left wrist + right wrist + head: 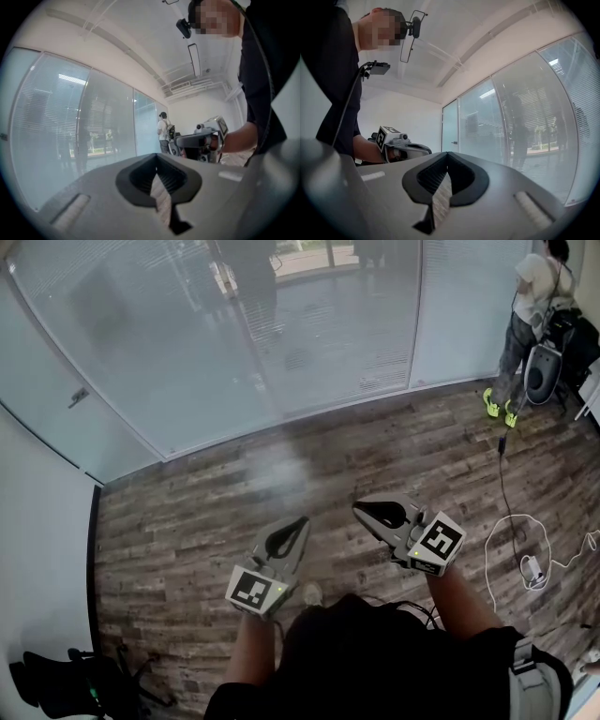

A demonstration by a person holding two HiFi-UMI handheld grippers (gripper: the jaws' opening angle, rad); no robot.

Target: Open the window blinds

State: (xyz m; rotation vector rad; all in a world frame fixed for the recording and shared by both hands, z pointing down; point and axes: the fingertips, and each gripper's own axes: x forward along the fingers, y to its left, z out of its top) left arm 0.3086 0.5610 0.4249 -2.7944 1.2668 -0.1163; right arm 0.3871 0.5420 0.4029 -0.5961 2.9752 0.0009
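Observation:
The window blinds (187, 324) hang shut behind a long glass wall across the far side of the room, beyond a stretch of wood floor. They also show in the left gripper view as blinds (61, 122) and in the right gripper view as blinds (534, 112). My left gripper (302, 519) and right gripper (356, 507) are held side by side in front of me, well short of the glass. Both are shut with nothing between the jaws. The left gripper (156, 154) sees the right one beside it, and the right gripper (447, 153) sees the left.
A person (530, 306) stands with equipment at the far right by the glass. A white cable (511, 540) and an adapter (532, 568) lie on the floor to my right. Dark gear (66, 676) sits at the lower left. A door handle (78, 397) is on the left glass panel.

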